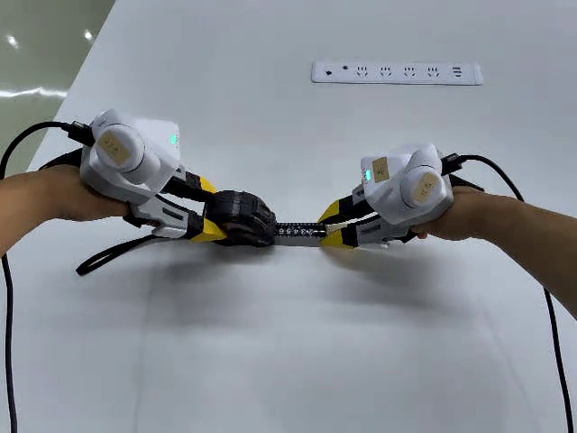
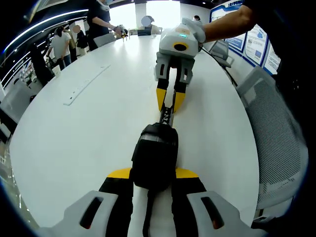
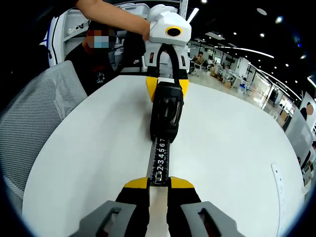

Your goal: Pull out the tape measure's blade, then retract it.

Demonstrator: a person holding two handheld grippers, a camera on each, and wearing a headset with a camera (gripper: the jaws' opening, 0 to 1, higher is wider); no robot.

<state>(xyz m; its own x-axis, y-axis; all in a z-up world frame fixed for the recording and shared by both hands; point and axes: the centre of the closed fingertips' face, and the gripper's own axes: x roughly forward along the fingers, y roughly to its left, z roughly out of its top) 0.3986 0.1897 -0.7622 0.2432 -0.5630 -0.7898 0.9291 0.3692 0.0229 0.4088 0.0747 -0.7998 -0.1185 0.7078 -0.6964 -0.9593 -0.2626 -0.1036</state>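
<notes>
Black tape measure (image 1: 243,217) on the white table (image 1: 270,361), blade (image 1: 297,232) a little way out.
Head view: left gripper (image 1: 210,210) clamps the case, right gripper (image 1: 331,225) pinches the blade end. Left gripper view: case wedged between the yellow jaws. Right gripper view: blade reads 2 to 7.

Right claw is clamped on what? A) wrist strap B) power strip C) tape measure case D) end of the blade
D: the right claw is shut on the end of the blade, with printed numbers showing just beyond its tips, while the left claw holds the case.
</notes>
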